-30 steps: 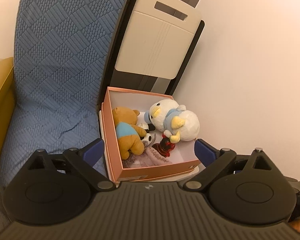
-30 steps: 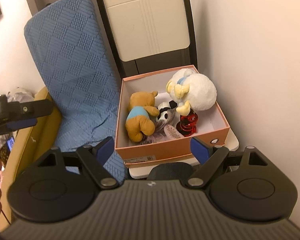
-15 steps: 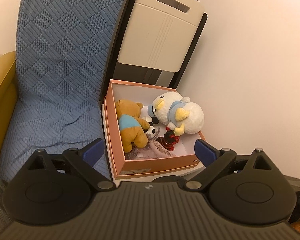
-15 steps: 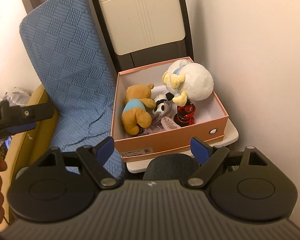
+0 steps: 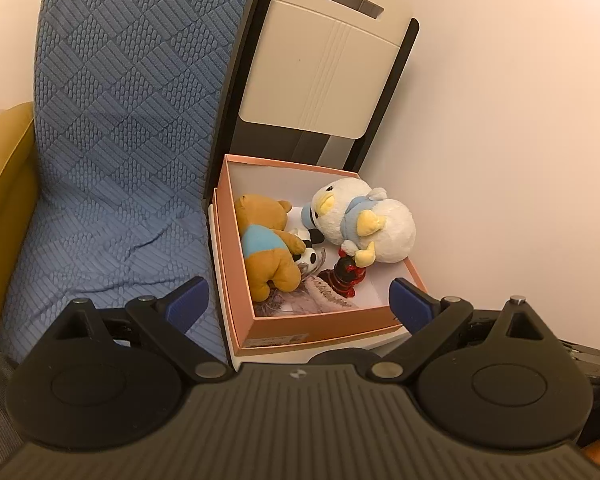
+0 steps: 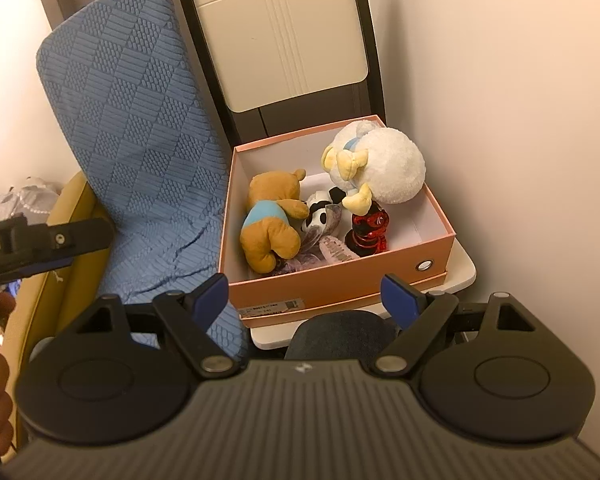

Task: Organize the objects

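A pink box (image 5: 320, 324) (image 6: 332, 284) stands on a small white table (image 6: 462, 270) in the corner. In it lie a brown teddy bear in a blue shirt (image 5: 270, 250) (image 6: 272, 216), a white duck plush (image 5: 368, 220) (image 6: 380, 164), a small panda toy (image 6: 320, 216), a red and black figurine (image 5: 346, 276) (image 6: 366, 230) and some pale purple fabric (image 5: 320, 300). My left gripper (image 5: 298, 300) is open and empty, held back from the box. My right gripper (image 6: 304, 298) is open and empty, above the box's near side.
A blue quilted cushion (image 5: 120, 120) (image 6: 140, 120) leans against the wall left of the box, over a yellow seat (image 5: 4, 184). A folded beige chair (image 5: 328, 64) (image 6: 284, 36) stands behind the box. The wall (image 5: 520, 120) closes the right side. The left gripper shows at the left edge of the right wrist view (image 6: 40, 240).
Both grippers have pulled back and up from the box, which now looks smaller and farther. The toys in the box have not moved.
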The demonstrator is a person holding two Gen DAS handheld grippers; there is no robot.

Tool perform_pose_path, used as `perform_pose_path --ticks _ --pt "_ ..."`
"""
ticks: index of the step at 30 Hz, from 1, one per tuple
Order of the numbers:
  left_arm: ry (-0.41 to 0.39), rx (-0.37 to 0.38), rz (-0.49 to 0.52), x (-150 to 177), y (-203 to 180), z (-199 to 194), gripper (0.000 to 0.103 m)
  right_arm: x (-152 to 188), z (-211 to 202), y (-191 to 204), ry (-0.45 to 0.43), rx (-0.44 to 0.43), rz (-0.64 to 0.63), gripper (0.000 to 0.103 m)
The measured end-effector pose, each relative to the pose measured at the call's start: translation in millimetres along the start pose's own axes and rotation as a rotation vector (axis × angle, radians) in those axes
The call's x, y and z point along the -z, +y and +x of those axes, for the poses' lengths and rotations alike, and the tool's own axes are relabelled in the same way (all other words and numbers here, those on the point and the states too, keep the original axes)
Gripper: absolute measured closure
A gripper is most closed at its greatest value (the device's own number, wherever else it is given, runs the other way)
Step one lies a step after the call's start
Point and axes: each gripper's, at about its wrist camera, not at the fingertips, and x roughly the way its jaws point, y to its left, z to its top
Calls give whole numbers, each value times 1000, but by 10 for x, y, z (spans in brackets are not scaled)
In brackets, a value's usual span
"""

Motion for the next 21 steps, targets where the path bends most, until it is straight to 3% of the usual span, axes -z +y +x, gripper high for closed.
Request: perform_pose_path --ticks 21 --pt "2 -6 8 16 -15 15 4 -10 6 -7 4 5 11 18"
